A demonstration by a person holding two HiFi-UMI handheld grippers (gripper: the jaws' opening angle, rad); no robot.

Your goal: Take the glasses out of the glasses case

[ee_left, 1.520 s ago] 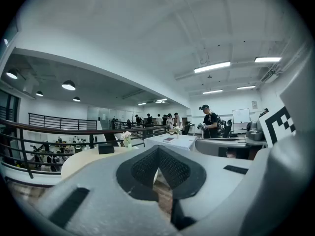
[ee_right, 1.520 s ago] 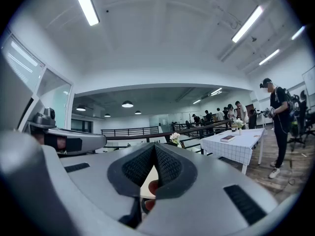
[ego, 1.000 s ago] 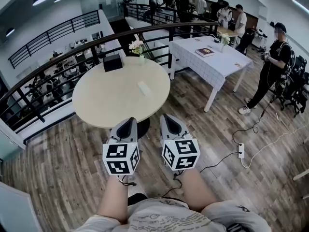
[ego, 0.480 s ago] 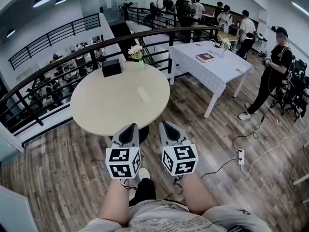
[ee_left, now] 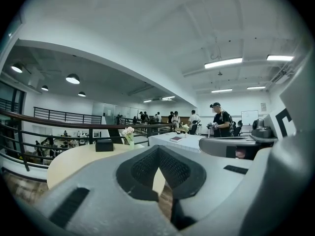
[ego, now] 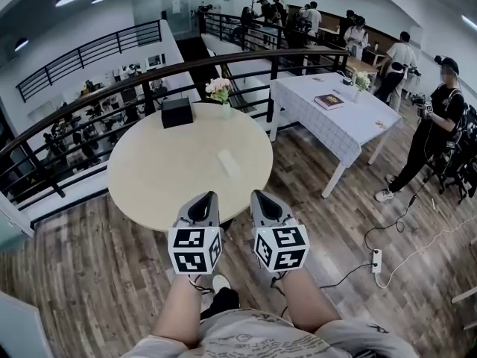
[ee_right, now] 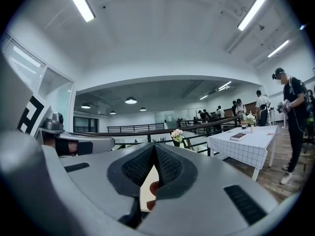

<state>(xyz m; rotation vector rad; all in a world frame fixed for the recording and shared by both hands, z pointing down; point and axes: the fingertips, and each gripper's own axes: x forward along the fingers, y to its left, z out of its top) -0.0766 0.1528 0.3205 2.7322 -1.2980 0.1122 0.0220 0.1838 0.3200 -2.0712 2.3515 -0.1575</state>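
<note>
Two hand-held tools hung side by side at the near edge of a round, pale wooden counter [ego: 149, 170]. The left gripper [ego: 205, 198] and the right gripper [ego: 259, 197] each had its dark, ribbed fingers [ee_left: 142, 168] pressed together on nothing. The small, pale oblong glasses case [ego: 229, 162] lay flat on the counter's right half, beyond the fingertips and untouched. A black box [ego: 177, 112] and a vase of pale flowers [ego: 219, 89] stood at the far rim, beside a dark railing [ego: 97, 88]. A white-clothed rectangular table [ego: 335, 121] stood farther right.
</note>
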